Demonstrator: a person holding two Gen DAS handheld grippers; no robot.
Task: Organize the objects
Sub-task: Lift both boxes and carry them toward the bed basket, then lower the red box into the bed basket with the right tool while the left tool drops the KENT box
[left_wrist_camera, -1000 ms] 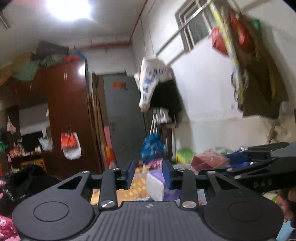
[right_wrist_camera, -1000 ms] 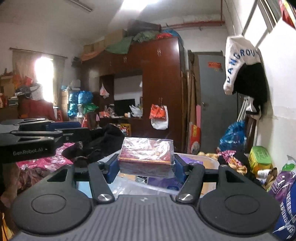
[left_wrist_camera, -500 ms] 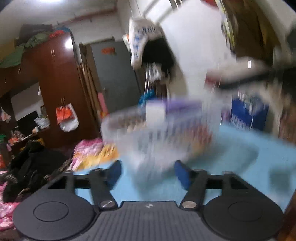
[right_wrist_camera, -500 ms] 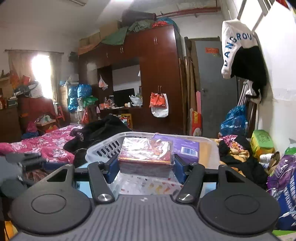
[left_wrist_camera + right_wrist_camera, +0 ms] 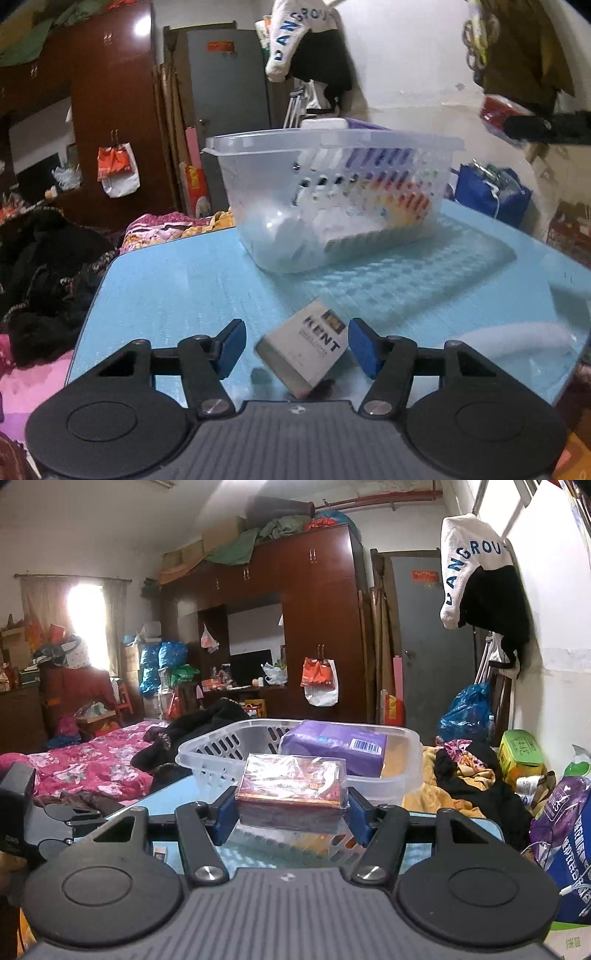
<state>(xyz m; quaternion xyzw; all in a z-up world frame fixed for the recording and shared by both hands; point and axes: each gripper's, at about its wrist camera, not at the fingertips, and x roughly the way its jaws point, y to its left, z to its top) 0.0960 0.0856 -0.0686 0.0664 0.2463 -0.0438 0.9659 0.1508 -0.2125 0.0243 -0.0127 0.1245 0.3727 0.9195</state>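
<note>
Left wrist: left gripper [image 5: 296,345] gaping around a white Kent pack [image 5: 304,349] lying on the blue table [image 5: 177,280], jaws just closing a little, pads clear of it; not yet collected.

Right wrist: right gripper [image 5: 291,814] clamped on a red box [image 5: 291,788], short of the clear basket [image 5: 207,755] already holding 1 purple pack [image 5: 334,744].

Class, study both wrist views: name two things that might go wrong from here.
1. The left claw straddles the white Kent box, which lies skewed; its pads do not touch it. Closing now may twist it or push it away.
2. The right claw grips a film-wrapped red box before the basket, where a purple pack fills one side; space looks tight.
</note>
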